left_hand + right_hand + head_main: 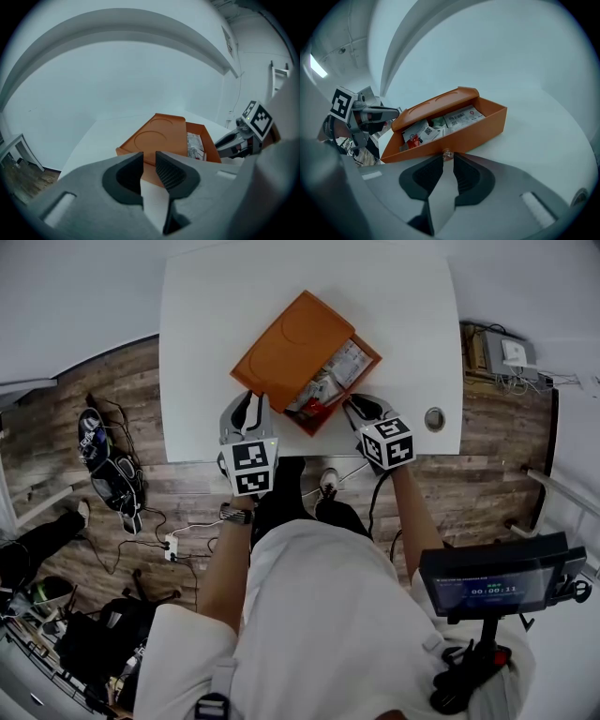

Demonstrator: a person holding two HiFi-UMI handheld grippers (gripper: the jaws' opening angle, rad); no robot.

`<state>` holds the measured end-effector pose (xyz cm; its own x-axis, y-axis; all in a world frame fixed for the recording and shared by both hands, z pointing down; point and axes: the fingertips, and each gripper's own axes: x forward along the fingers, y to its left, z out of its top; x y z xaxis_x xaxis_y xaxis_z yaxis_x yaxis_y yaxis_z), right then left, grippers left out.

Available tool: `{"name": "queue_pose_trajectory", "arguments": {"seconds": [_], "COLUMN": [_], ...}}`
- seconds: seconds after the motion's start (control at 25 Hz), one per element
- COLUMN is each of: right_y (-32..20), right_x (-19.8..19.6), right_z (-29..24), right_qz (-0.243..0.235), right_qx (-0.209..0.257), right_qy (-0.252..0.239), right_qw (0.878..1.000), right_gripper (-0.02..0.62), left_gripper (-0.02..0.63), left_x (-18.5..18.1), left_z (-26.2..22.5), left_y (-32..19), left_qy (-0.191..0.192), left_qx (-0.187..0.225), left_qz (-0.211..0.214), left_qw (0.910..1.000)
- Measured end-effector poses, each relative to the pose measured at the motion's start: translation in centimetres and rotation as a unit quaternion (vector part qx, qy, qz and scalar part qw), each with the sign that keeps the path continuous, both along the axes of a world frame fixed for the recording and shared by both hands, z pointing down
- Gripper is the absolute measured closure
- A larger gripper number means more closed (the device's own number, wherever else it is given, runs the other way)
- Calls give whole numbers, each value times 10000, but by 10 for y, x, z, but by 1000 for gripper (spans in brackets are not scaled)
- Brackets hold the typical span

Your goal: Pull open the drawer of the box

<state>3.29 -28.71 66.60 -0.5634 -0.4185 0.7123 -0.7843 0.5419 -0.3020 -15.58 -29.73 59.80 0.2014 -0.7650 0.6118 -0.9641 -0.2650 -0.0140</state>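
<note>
Since the drawer (454,138) already stands well out of the orange box (292,345), with its packets (461,117) open to view, the pull looks to be in its last stretch. The box lies slantwise at the middle of the white table (403,296), close to the near edge, and the drawer slides out toward the near right.

The right gripper (448,159) sits at the drawer's front wall. Its jaws are drawn nearly together, and a small knob (447,153) on that wall sits right between their tips, so it appears to be pinched there. The left gripper (149,159) is at the box's near-left corner. Its jaws stand a narrow gap apart with nothing between the pads, only bare table and the box's edge beyond them. Whether its tips touch the box I cannot tell, though the position suits bracing it.

As I judge it, little travel remains. Any further pull should run straight along the drawer's slide, toward the near right, with the pinch on the knob kept firm, since so small a knob could slip from the tips. The box needs holding steady at its near-left corner so it does not drag along. The pull should also stop before the drawer comes clear of the box near the table edge.
</note>
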Motion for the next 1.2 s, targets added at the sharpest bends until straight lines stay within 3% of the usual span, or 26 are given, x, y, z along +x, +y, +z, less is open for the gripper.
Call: {"name": "queue_pose_trajectory", "arguments": {"seconds": [1.2], "right_y": [5], "right_x": [7], "right_z": [7], "right_qz": [102], "right_qx": [-3], "right_qy": [-84], "right_qw": [9999], "right_gripper": [522], "left_gripper": [520], "left_x": [4], "left_z": [10], "left_y": [-4], "left_qy": [-36], "left_qx": [-54], "left_qz": [-18], "left_qw": [10000]}}
